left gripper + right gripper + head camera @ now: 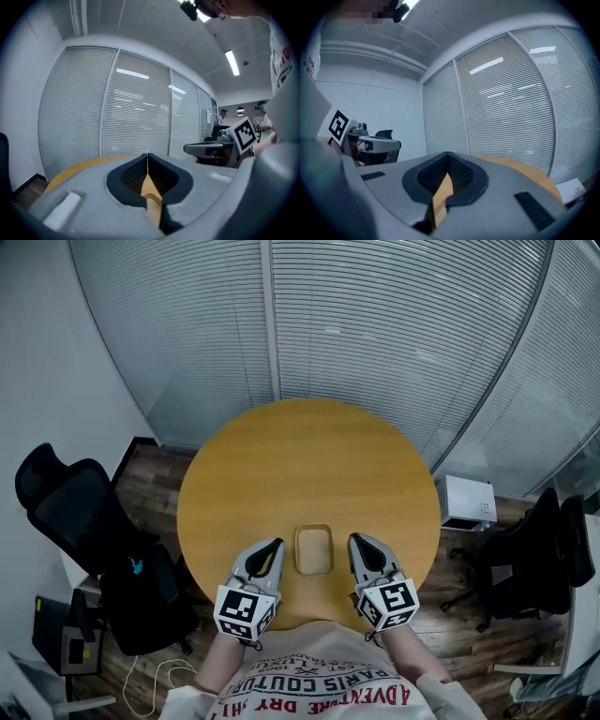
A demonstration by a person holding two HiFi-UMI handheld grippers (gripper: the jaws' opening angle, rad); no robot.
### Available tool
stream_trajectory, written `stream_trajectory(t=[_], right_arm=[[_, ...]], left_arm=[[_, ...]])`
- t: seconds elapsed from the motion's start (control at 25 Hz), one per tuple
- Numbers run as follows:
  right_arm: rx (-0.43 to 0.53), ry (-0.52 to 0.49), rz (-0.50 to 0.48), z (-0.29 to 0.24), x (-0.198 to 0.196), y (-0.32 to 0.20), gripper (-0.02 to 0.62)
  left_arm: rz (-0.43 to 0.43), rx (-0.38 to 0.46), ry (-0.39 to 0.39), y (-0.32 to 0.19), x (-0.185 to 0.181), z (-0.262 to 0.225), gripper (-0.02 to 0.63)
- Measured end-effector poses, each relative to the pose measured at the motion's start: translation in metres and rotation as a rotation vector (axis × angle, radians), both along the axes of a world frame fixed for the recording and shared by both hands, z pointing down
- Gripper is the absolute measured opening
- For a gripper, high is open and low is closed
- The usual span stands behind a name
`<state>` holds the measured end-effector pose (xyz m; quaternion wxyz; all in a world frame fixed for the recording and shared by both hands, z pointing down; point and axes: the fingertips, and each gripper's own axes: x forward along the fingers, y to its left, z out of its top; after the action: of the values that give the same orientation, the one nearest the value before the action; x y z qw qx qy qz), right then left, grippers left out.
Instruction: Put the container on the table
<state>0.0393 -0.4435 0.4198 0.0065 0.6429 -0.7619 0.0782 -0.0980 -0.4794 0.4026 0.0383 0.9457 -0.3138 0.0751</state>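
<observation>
L gripper (274, 547) & R gripper (357, 541): my jaws pressed together, nothing held. Container (314, 549): tan, shallow, rectangular w/ rounded corners; sits on round wooden table (309, 465), near edge, btwn both grippers.

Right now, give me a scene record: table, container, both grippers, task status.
table: round, wood-coloured, window blinds behind it
container: small tan rectangular tray, open top, looks empty, resting on the table near the person's edge
left gripper: jaws together, nothing between them, left of the container, appears apart from it
right gripper: jaws together, nothing between them, right of the container, appears apart from it
task status: container sits on the table, neither gripper holds it
surroundings: black chair on the floor left of the table
</observation>
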Motion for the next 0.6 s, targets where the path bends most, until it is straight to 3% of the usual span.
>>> stream_trajectory(t=[0.6], right_arm=[[-0.023,0.014,0.02,0.001,-0.001,0.016,0.008]], left_arm=[[0.0,0.0,-0.003,0.018,0.004,-0.001,0.012]])
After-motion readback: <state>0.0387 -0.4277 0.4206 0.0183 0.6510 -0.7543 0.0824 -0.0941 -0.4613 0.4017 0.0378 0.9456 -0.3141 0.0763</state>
